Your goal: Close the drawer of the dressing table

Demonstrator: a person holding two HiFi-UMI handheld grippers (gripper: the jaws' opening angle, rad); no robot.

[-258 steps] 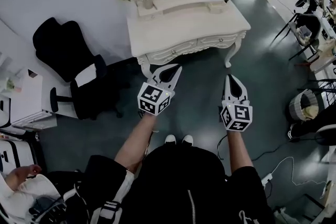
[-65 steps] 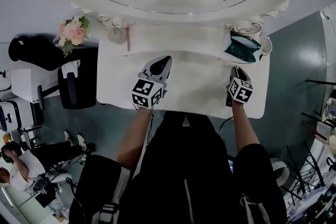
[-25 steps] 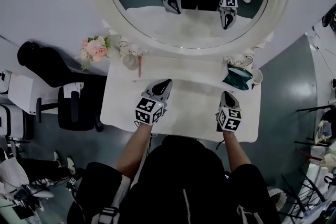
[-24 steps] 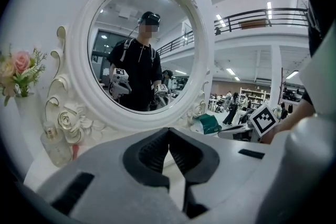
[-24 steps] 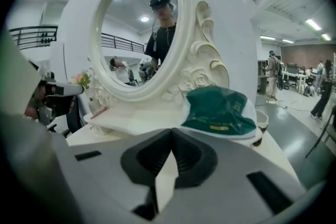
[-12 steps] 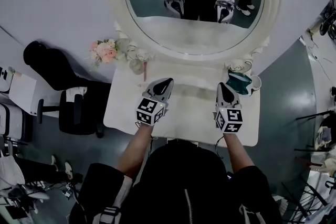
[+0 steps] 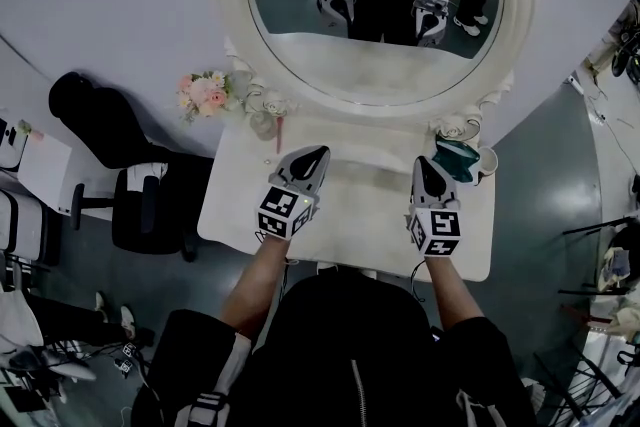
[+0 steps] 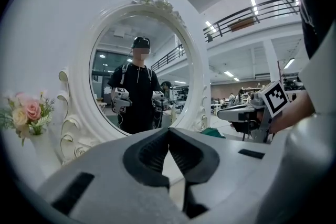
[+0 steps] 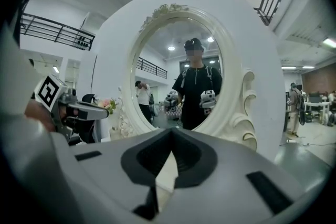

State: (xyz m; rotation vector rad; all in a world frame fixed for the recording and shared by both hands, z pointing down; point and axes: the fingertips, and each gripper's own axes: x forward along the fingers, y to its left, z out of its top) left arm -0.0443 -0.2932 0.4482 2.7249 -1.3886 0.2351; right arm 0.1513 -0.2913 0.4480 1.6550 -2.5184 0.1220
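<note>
Smooth white dressing table (image 7: 240, 215), its rectangular tabletop (image 7: 365, 205) lying left-right below a carved oval mirror (image 7: 385, 65), stands before the person (image 7: 350, 355). Above it the left gripper (image 7: 321, 151) and right gripper (image 7: 425, 161) hover, fingers pressed together, empty.

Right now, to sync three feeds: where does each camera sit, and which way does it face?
Head view: on the person's head, looking steeply down at the dressing table and mirror; forearms, torso, left tool, right tool show.
Left gripper view: on the left tool, facing the mirror; own shut jaws show, right tool at right.
Right gripper view: on the right tool, facing the mirror; own shut jaws, left tool at left.
Both gripper views share the person's reflection.
</note>
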